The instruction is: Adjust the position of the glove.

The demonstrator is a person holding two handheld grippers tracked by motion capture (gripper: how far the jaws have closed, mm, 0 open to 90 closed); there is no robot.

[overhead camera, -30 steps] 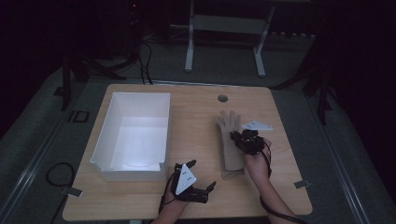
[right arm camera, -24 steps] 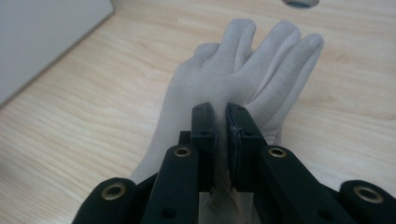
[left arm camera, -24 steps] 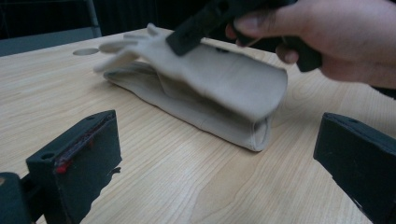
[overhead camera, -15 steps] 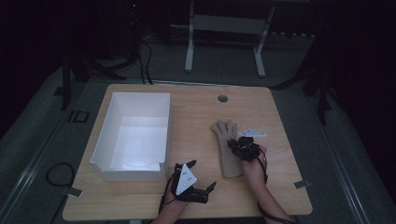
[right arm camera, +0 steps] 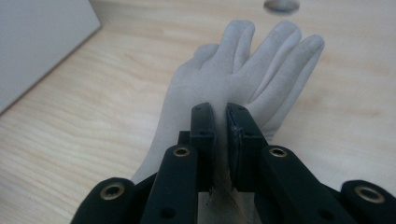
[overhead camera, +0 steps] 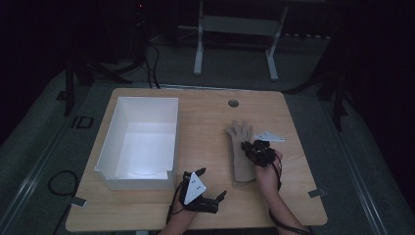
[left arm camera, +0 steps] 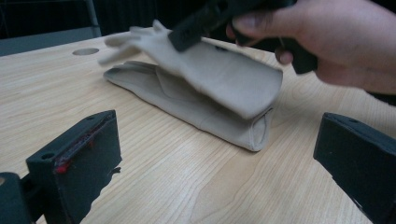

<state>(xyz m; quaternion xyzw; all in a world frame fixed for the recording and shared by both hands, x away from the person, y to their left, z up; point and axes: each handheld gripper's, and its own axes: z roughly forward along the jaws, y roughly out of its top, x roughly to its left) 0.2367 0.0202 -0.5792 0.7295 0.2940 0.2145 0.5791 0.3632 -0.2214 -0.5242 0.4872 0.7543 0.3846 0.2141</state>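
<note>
Beige glove (folding over), tabletop

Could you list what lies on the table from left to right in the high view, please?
White bin → left gripper, jaws open → beige glove → right gripper, shut on the glove → grey three-cornered plate.
</note>
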